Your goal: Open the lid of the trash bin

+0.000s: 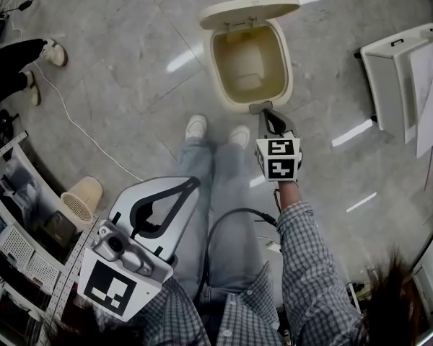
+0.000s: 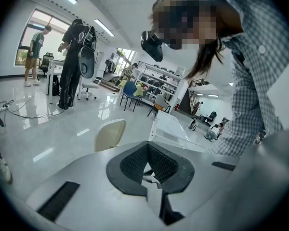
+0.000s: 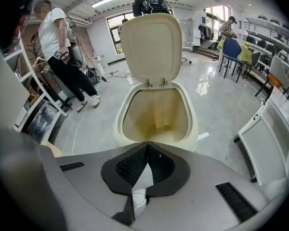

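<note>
The cream trash bin [image 1: 287, 78] stands on the floor in front of my feet, with its lid [image 1: 250, 9] swung up and back and the empty inside showing. My right gripper [image 1: 272, 114] hovers just at the bin's near rim, shut, with nothing held. In the right gripper view the lid [image 3: 151, 47] stands upright behind the bin's rim [image 3: 119, 124], and the right gripper [image 3: 147, 144] has its jaws closed tip to tip. My left gripper [image 1: 193, 183] is held back near my body, shut and empty. In its own view the left gripper [image 2: 148, 144] points away across the room.
A second white bin [image 1: 397, 74] stands at the right. A small beige basket [image 1: 81, 197] and wire shelving [image 1: 18, 240] are at the left. A white cable [image 1: 72, 121] runs across the floor towards another person's shoes [image 1: 54, 52]. My own shoes [image 1: 196, 127] are just short of the bin.
</note>
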